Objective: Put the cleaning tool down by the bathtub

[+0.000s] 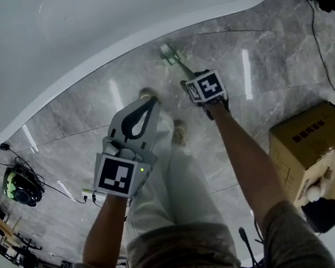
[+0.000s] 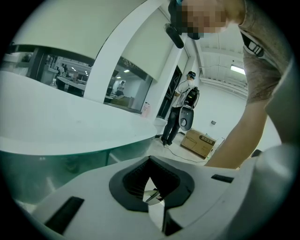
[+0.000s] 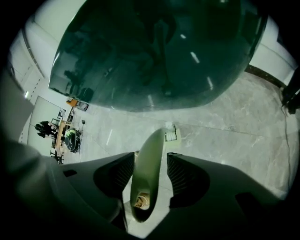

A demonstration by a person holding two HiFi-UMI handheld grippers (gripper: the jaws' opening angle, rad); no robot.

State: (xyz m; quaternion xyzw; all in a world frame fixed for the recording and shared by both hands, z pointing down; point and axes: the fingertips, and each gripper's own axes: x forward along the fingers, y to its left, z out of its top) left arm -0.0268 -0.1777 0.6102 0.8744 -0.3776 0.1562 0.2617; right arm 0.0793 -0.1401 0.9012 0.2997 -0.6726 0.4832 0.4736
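Observation:
The white bathtub [image 1: 103, 26] curves across the top of the head view, over a grey marble floor [image 1: 271, 67]. The cleaning tool [image 1: 175, 59], an olive-green brush with a long handle, has its head on the floor just below the tub's edge. My right gripper [image 1: 187, 83] points steeply down over the handle. In the right gripper view the handle [image 3: 147, 173] stands between the jaws of the right gripper [image 3: 151, 154], with a gap at the right pad, so it is open. My left gripper [image 1: 151, 101] hovers to the left, shut and empty; its tips [image 2: 150, 159] meet.
A cardboard box [image 1: 318, 135] stands on the floor at the right, with a black cable [image 1: 319, 39] running behind it. A green headset and cables [image 1: 21, 186] lie at the left. The person's shoes [image 1: 180, 133] stand between the grippers. Another person [image 2: 180, 112] stands far off.

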